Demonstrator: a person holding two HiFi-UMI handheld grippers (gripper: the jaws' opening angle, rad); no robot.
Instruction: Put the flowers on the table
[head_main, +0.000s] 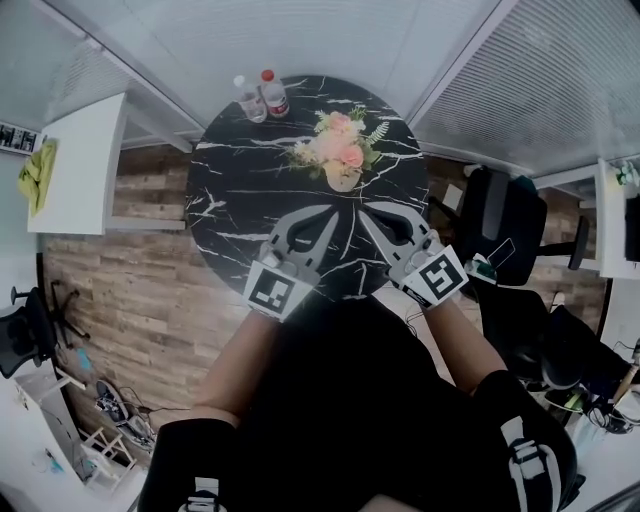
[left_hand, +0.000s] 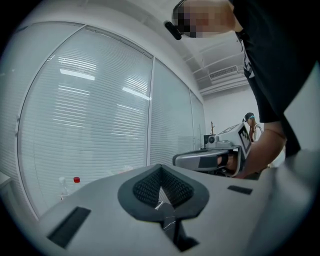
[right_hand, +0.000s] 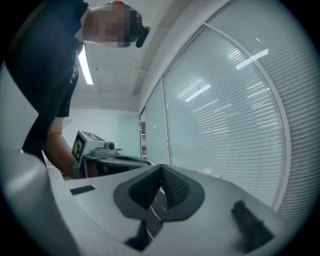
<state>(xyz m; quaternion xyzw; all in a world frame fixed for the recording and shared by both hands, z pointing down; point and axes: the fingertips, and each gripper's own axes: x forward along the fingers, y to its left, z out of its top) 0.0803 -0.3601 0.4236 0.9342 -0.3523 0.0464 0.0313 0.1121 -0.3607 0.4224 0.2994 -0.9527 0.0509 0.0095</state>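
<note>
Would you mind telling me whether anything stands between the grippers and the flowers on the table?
Nothing visible does. Only bare table lies between the flowers and the left gripper and right gripper; the bottles stand aside, left of the flowers.

Table (head_main: 225, 190): black marble-look top, white veining, glossy;
Floor (head_main: 130, 290): wood-look planks, brown, matt;
Left gripper (left_hand: 161, 169): grey plastic shell, smooth, matt;
Pads (left_hand: 145, 189): black, fine ribbed grid, rough;
Bottles (head_main: 274, 97): clear plastic, glossy
</note>
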